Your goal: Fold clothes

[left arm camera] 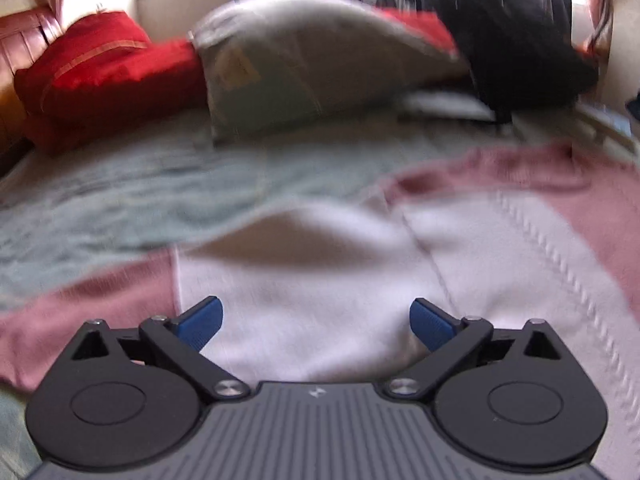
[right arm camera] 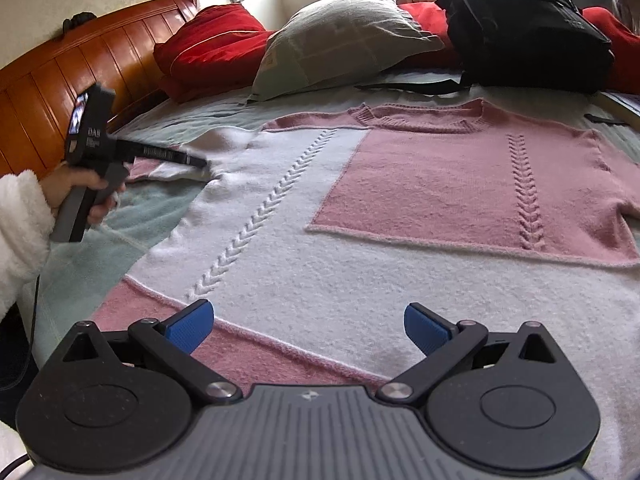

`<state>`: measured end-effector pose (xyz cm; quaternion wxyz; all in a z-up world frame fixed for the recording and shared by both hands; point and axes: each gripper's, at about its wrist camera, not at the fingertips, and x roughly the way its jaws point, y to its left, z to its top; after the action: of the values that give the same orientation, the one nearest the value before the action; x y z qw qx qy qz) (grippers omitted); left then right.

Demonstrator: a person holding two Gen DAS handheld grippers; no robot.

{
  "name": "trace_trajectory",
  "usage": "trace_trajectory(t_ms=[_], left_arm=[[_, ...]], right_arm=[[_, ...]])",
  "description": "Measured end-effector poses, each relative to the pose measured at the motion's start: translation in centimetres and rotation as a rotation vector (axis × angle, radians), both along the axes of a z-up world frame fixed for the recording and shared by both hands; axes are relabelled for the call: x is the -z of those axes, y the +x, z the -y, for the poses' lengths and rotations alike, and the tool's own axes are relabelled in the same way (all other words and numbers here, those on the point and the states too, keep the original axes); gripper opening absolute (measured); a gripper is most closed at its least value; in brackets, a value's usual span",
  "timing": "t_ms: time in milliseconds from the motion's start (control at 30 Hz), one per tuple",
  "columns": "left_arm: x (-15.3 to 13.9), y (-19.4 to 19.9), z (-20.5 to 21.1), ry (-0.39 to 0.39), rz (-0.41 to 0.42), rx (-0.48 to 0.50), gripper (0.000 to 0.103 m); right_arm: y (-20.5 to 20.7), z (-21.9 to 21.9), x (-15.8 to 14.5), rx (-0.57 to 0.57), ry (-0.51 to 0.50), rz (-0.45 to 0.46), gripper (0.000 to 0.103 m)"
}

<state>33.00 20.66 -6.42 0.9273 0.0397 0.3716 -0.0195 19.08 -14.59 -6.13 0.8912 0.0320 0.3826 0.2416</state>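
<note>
The right gripper point(right arm camera: 309, 328), black-armed with blue ribbed pads, fills the bottom of the right wrist view with its jaws spread wide and nothing between them, hovering over the near hem of a pink-and-white cable-knit sweater point(right arm camera: 400, 216). The left gripper point(left arm camera: 316, 326) is likewise wide apart and empty over white knit; in the right wrist view it sits at middle left, held by a hand point(right arm camera: 82, 190) in a fluffy white sleeve, its tip at the sweater's left sleeve.

The sweater lies face up across the pale green bedspread point(right arm camera: 168, 120), centre frame, collar toward the pillows. The left sleeve looks bunched inward; the body seems still unfolded, so most of the folding appears left to do.

Counted: one sweater, two grippers, one grey-beige pillow point(right arm camera: 340, 32), one red cushion point(right arm camera: 208, 44) plainly seen with more red cloth behind, one black backpack point(right arm camera: 520, 24), one wooden headboard point(right arm camera: 60, 92).
</note>
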Motion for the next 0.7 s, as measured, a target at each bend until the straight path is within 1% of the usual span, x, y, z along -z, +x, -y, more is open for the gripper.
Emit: trace_trajectory(t_ms=[100, 167, 233, 333, 467, 533, 600, 667, 700], left_arm=[[0.5, 1.0, 0.2, -0.011, -0.046, 0.018, 0.100], [2.3, 1.8, 0.7, 0.050, -0.107, -0.003, 0.103], [2.8, 1.6, 0.0, 0.012, -0.111, -0.025, 0.103], [2.3, 0.7, -0.7, 0.047, -0.135, -0.017, 0.103], [1.3, -0.1, -1.0, 0.047, -0.187, -0.011, 0.101], [0.5, -0.1, -0.4, 0.032, -0.167, 0.019, 0.102], [0.1, 0.4, -0.1, 0.013, -0.124, 0.023, 0.102], [0.6, 1.3, 0.1, 0.021, -0.103, -0.016, 0.101], [1.1, 1.6, -0.1, 0.023, -0.114, -0.029, 0.101]], right_arm=[[-0.3, -0.4, -0.2, -0.012, -0.020, 0.015, 0.103], [-0.4, -0.5, -0.3, -0.009, -0.034, 0.026, 0.103], [-0.4, -0.4, -0.4, -0.003, -0.034, 0.027, 0.103], [-0.5, -0.1, -0.4, 0.002, -0.025, 0.029, 0.103], [-0.4, 0.1, -0.3, 0.011, -0.011, 0.022, 0.103], [-0.4, 0.1, -0.2, 0.010, -0.002, 0.019, 0.103], [-0.3, 0.0, -0.4, 0.009, 0.002, 0.023, 0.103], [-0.3, -0.1, -0.6, 0.010, 0.002, 0.033, 0.103], [-0.3, -0.1, -0.7, 0.008, 0.001, 0.035, 0.103]])
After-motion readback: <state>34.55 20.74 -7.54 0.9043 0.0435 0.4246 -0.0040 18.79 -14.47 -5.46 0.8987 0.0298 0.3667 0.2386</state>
